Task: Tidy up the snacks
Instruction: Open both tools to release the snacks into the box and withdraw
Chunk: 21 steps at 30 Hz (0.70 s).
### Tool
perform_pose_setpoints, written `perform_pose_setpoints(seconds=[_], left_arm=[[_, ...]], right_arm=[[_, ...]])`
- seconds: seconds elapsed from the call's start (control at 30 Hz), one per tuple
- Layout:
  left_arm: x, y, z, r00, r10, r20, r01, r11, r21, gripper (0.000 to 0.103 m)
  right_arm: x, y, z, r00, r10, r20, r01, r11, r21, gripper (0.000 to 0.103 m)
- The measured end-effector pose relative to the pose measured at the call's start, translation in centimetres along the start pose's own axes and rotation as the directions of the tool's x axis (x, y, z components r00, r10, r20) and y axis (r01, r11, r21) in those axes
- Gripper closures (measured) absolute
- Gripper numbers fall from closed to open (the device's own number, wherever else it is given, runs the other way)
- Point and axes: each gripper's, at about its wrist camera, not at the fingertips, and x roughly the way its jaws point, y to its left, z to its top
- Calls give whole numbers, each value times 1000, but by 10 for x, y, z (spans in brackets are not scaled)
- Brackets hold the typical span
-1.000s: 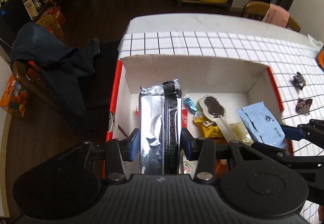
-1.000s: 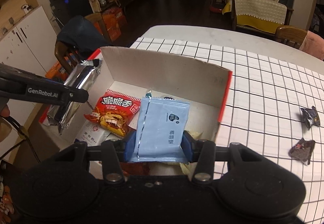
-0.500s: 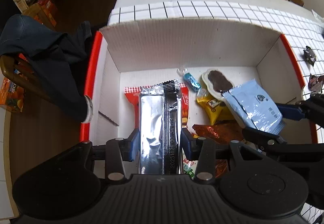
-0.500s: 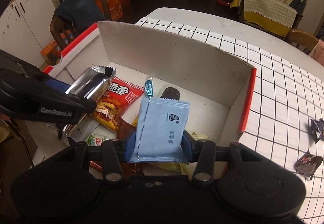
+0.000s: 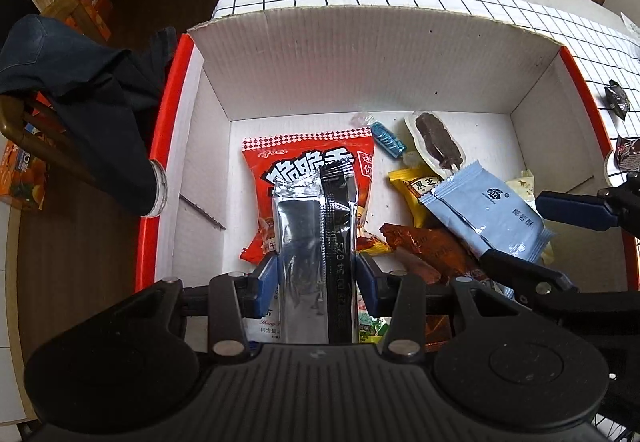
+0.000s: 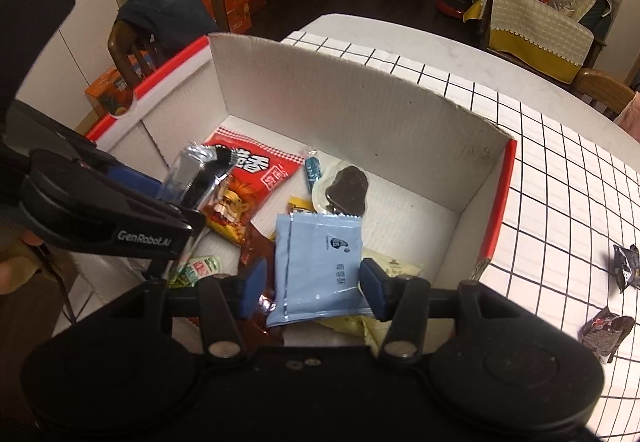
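A white cardboard box [image 5: 360, 62] with red edges stands on the checked tablecloth and holds several snacks. My left gripper [image 5: 316, 270] is shut on a silver foil packet [image 5: 308, 226], held low over the red snack bag [image 5: 312, 158] inside the box. My right gripper [image 6: 312, 282] is opening. The light blue packet [image 6: 320, 262] lies tilted between its jaws, a gap shows beside the left pad, and the packet rests on the other snacks. The left wrist view shows the blue packet [image 5: 488, 210] at the box's right side between the right fingers [image 5: 576, 210].
The box also holds a chocolate bar on a stick [image 5: 438, 146], a small blue candy [image 5: 386, 138], a yellow packet [image 5: 412, 182] and an orange-brown wrapper [image 5: 432, 246]. Two dark wrappers [image 6: 626, 266] [image 6: 606, 330] lie on the cloth to the right. A chair with a dark jacket [image 5: 80, 82] stands left.
Both grippers have come down into the box with their packets. The right jaws have spread and the blue packet now sits loose and tilted between them.
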Motion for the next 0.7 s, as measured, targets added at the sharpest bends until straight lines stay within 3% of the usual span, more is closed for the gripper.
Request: perform_pose_setpoints(seconds=[0.17, 0.27, 0.47, 0.57, 0.7], left_arm=[[-10, 2, -2, 1000, -11, 22, 12, 1000, -3, 59], [-21, 1, -5, 999, -15, 48, 15, 1000, -3, 50], [-46, -4, -11, 995, -24, 100, 24, 1000, 5, 47], [-59, -8, -15, 991, -28, 129, 26, 1000, 18, 39], [-76, -16, -19, 985, -28, 169, 22, 999, 34, 36]], right_arm=[[-16, -1, -1, 999, 21, 32, -21, 1000, 16, 47], [-27, -4, -2, 998, 32, 55, -34, 999, 34, 44], [-50, -9, -5, 993, 56, 105, -62, 996, 61, 39], [-61, -12, -8, 990, 62, 125, -71, 995, 71, 39], [-80, -19, -13, 984, 72, 164, -86, 993, 84, 29]])
